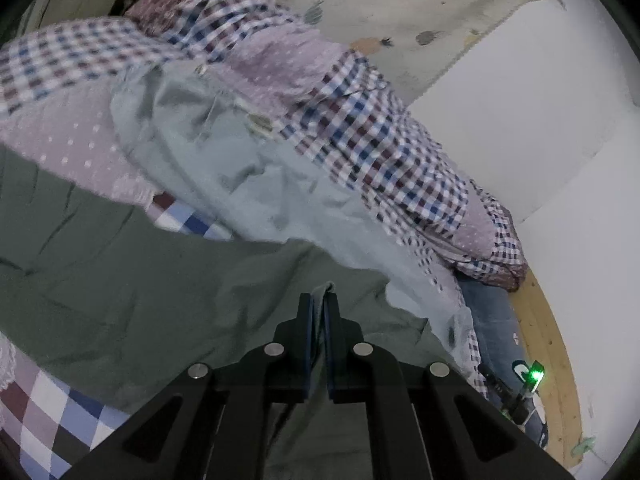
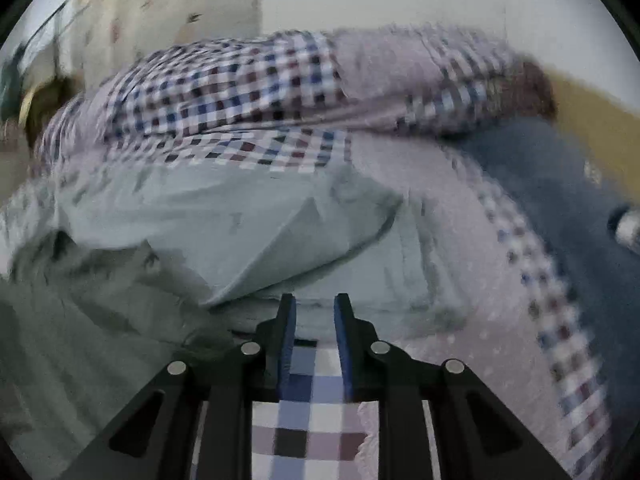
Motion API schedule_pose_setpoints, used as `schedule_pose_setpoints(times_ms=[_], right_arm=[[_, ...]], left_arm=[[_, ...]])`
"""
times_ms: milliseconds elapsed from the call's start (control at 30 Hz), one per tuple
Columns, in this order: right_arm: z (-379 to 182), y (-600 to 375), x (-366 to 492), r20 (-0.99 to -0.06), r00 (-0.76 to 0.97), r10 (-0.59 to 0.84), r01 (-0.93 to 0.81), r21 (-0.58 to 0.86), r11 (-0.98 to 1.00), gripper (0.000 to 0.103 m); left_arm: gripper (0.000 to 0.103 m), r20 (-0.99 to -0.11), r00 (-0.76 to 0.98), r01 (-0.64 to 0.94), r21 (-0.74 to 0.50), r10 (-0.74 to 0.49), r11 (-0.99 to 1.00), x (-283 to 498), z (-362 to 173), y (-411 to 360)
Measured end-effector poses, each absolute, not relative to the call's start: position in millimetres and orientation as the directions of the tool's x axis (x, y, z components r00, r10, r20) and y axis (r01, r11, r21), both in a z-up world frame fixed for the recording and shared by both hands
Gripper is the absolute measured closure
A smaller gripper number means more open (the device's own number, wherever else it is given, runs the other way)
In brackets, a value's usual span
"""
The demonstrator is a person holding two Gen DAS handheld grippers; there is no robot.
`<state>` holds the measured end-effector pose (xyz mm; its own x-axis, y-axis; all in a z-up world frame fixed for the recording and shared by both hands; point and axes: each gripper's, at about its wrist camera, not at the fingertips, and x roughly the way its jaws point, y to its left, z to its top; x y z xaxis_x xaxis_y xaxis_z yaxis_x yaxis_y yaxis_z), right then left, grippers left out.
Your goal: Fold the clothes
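A dark green garment [image 1: 120, 280] lies spread over the checked bedding, and my left gripper [image 1: 319, 300] is shut on a fold of its edge. Beyond it lies a pale grey-green garment [image 1: 224, 168], crumpled across the bed. In the right wrist view the same pale garment [image 2: 224, 224] stretches across the middle, with the dark green cloth [image 2: 72, 320] at the left. My right gripper [image 2: 315, 304] is open just short of the pale garment's near edge, over checked fabric, with nothing between its fingers. This view is blurred.
A checked and pink dotted quilt [image 1: 360, 140] is heaped along the far side of the bed. Blue jeans [image 1: 492, 320] lie at the bed's right edge beside a wooden frame [image 1: 548, 340]. A white wall [image 1: 540, 120] and a printed curtain [image 1: 380, 8] stand behind.
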<state>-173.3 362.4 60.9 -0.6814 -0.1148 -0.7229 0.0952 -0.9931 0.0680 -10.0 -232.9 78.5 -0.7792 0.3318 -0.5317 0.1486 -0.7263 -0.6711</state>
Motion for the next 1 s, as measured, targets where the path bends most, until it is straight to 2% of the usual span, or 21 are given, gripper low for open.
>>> schedule_pose_setpoints(times_ms=[67,100,200,333,400,433,467,500,600,667,700,767,800,867,933,1000], right_arm=[[47,372,-182,-0.752,-0.599,-0.275,0.115,0.26,-0.959,0.079],[38,376,-185,-0.749,-0.562,-0.35,0.104,0.356,-0.929,0.074],[3,391,-195,-0.682,-0.485,-0.548,0.014,0.62,-0.784,0.067],[-26,397,-201,-0.583,-0.47,-0.663,-0.064,0.771,-0.633,0.064],[-30,392,-203,-0.562,-0.454,-0.691,-0.057,0.792,-0.608,0.064],[-25,388,-203,-0.563,-0.451,-0.693,-0.035,0.787,-0.616,0.065],[-16,384,-202,-0.569,-0.456,-0.685,-0.001,0.769,-0.639,0.073],[-4,379,-200,-0.59,-0.465,-0.66,0.032,0.734,-0.678,0.096],[47,354,-198,-0.712,-0.508,-0.485,0.129,0.493,-0.86,0.099],[72,332,-198,-0.775,-0.582,-0.246,0.127,0.212,-0.969,0.1],[83,321,-199,-0.776,-0.62,-0.116,0.108,0.062,-0.992,0.102],[104,300,-200,-0.716,-0.684,0.14,0.051,-0.238,-0.97,0.102],[112,296,-202,-0.693,-0.694,0.194,0.025,-0.293,-0.956,0.102],[120,304,-206,-0.718,-0.681,0.144,0.001,-0.198,-0.98,0.101],[119,315,-205,-0.758,-0.651,0.033,-0.001,-0.043,-0.999,0.097],[108,334,-199,-0.786,-0.612,-0.094,-0.023,0.136,-0.99,0.086]], left_arm=[[0.099,-0.536,-0.773,0.156,-0.68,0.341,-0.716,-10,72,-234],[0.099,-0.536,-0.771,0.156,-0.682,0.343,-0.714,-10,71,-234],[0.099,-0.529,-0.772,0.15,-0.691,0.353,-0.708,-9,69,-232],[0.099,-0.525,-0.773,0.152,-0.699,0.356,-0.699,-8,67,-235],[0.099,-0.527,-0.77,0.156,-0.701,0.359,-0.696,-9,65,-236],[0.099,-0.529,-0.769,0.159,-0.703,0.36,-0.694,-10,64,-237],[0.099,-0.531,-0.767,0.163,-0.704,0.361,-0.691,-10,63,-237],[0.099,-0.532,-0.765,0.164,-0.706,0.363,-0.688,-11,62,-238],[0.099,-0.526,-0.766,0.16,-0.713,0.37,-0.682,-12,63,-240],[0.099,-0.524,-0.768,0.157,-0.712,0.368,-0.685,-12,64,-240],[0.099,-0.527,-0.767,0.156,-0.707,0.366,-0.69,-13,64,-240],[0.099,-0.532,-0.766,0.155,-0.697,0.36,-0.7,-16,64,-238],[0.099,-0.535,-0.766,0.155,-0.692,0.357,-0.705,-18,64,-238],[0.099,-0.552,-0.758,0.164,-0.677,0.347,-0.718,-22,60,-236],[0.099,-0.57,-0.749,0.174,-0.661,0.339,-0.73,-26,54,-235],[0.099,-0.577,-0.744,0.177,-0.657,0.338,-0.733,-28,51,-234]])
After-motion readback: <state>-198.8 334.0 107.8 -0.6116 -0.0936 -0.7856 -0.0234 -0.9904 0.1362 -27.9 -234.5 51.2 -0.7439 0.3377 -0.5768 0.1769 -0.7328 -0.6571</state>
